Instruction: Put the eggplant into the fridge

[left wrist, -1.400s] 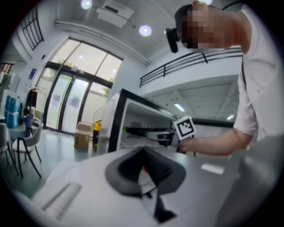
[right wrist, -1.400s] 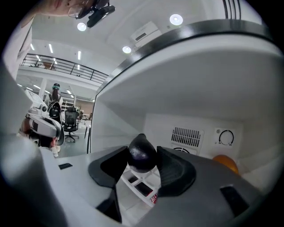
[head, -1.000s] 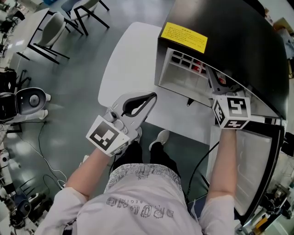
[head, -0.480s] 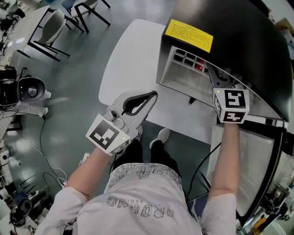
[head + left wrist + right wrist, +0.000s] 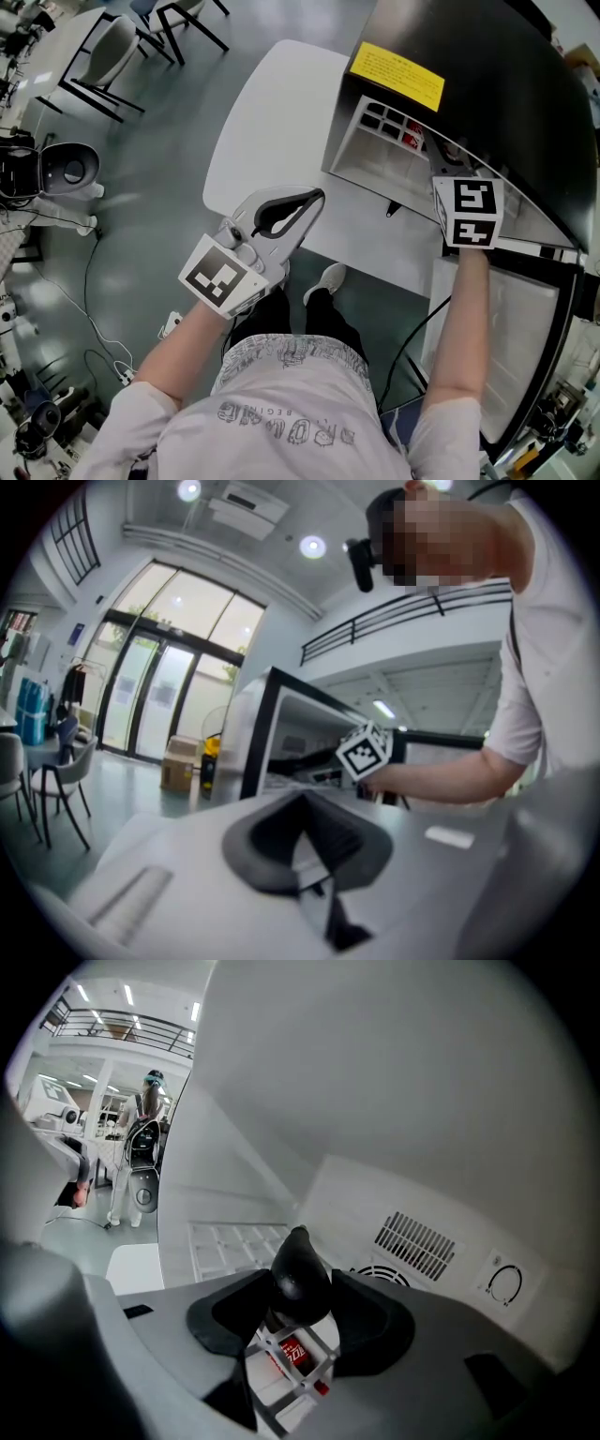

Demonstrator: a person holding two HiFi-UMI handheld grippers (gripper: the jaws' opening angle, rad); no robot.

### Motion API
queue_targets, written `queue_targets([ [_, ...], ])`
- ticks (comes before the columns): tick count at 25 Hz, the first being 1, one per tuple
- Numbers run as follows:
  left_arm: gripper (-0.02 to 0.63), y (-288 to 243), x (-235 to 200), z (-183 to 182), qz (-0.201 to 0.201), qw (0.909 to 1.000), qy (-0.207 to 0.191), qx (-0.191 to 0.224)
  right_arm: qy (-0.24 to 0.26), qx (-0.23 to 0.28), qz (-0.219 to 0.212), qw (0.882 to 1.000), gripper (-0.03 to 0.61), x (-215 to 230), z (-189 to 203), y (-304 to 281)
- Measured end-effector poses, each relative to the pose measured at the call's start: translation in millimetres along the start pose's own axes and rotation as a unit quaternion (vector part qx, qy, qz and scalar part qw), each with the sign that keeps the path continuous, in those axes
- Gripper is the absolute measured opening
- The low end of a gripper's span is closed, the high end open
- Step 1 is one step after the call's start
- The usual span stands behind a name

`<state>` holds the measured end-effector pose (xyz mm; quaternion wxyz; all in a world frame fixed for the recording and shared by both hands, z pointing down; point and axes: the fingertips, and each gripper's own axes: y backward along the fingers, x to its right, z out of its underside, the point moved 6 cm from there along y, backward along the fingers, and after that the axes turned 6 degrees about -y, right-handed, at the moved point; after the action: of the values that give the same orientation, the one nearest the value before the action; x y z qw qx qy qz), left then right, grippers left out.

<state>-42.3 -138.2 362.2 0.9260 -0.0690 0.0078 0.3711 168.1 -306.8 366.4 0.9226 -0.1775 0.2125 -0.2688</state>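
Observation:
The black fridge [image 5: 497,94] stands open on the white table [image 5: 272,122], its door [image 5: 516,328] swung out at the right. My right gripper [image 5: 300,1290] is inside the fridge, shut on the dark eggplant [image 5: 300,1274], which hangs above a wire shelf. In the head view only that gripper's marker cube [image 5: 466,214] shows at the fridge mouth; the jaws and eggplant are hidden. My left gripper [image 5: 315,197] hovers over the table's near edge, shut with nothing in it.
A red can [image 5: 291,1352] lies under the wire shelf, also visible as a red can [image 5: 412,139] in the head view. A vent [image 5: 417,1241] marks the fridge's back wall. Chairs [image 5: 112,47] and a white machine [image 5: 70,169] stand on the floor at left.
My right gripper has moved a little deeper into the fridge with the eggplant. The left gripper has stayed where it was.

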Motion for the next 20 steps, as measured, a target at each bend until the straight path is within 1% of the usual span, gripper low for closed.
queue_targets([
  [4,0.005,1.3,1.4,-1.3,0.006,0.9999,-0.005,0.009,-0.001,-0.006,0.000,1.000,0.206,0.3,1.8,-0.3],
  [8,0.005,1.6,2.1,-0.5,0.005,1.0000,0.001,0.004,-0.001,-0.007,0.000,1.000,0.206,1.6,1.6,-0.3],
  [11,0.005,1.6,2.4,-2.3,0.008,1.0000,-0.002,0.006,0.003,-0.012,0.000,1.000,0.206,1.4,0.8,-0.8],
  [16,0.005,1.7,0.4,-4.6,0.008,0.9999,-0.005,0.013,-0.008,-0.013,-0.006,1.000,0.207,0.5,1.4,-1.3],
  [20,0.005,1.5,-0.2,-5.5,0.009,0.9998,-0.006,0.015,-0.010,-0.011,-0.003,1.000,0.209,0.5,1.0,-0.9],
])
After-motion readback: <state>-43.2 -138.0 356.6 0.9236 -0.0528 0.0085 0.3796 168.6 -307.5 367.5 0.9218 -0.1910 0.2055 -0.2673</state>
